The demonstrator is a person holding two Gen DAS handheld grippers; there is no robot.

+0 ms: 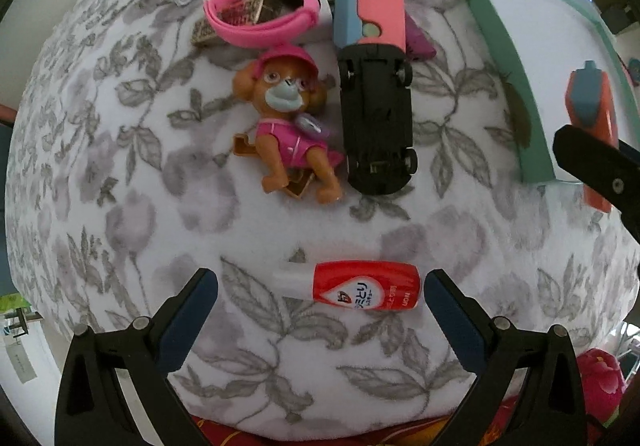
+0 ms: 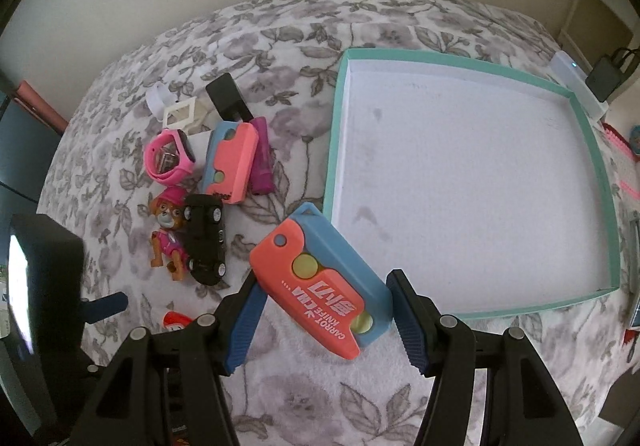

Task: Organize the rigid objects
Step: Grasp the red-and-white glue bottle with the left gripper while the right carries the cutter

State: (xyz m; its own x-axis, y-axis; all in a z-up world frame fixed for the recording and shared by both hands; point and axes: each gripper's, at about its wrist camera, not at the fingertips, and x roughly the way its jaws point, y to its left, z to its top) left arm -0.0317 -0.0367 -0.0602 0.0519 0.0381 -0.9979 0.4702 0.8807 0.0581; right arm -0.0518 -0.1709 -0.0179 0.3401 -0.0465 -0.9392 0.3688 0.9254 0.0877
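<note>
Toys scattered on a floral blanket (image 2: pixel 280 53) beside a shallow teal-rimmed box (image 2: pixel 336 133), its white floor bare.

On the blanket left of the box, an upturned black toy car (image 1: pixel 378 125) lies next to a toy puppy in pink (image 1: pixel 286 133); beyond them sit a pink-and-blue carrot knife (image 1: pixel 370 11), a pink watch (image 1: pixel 260 15) and a purple tube (image 2: pixel 261 155). The right hand-held gripper (image 2: pixel 322 310) has its blue pads closed on a second carrot knife toy (image 2: pixel 320 282), carried tilted near the box's near-left corner. The left hand-held gripper (image 1: pixel 320 300) hangs spread wide over a small red-labelled bottle (image 1: pixel 366 288) lying on the blanket between its fingers, neither pad touching it.
</note>
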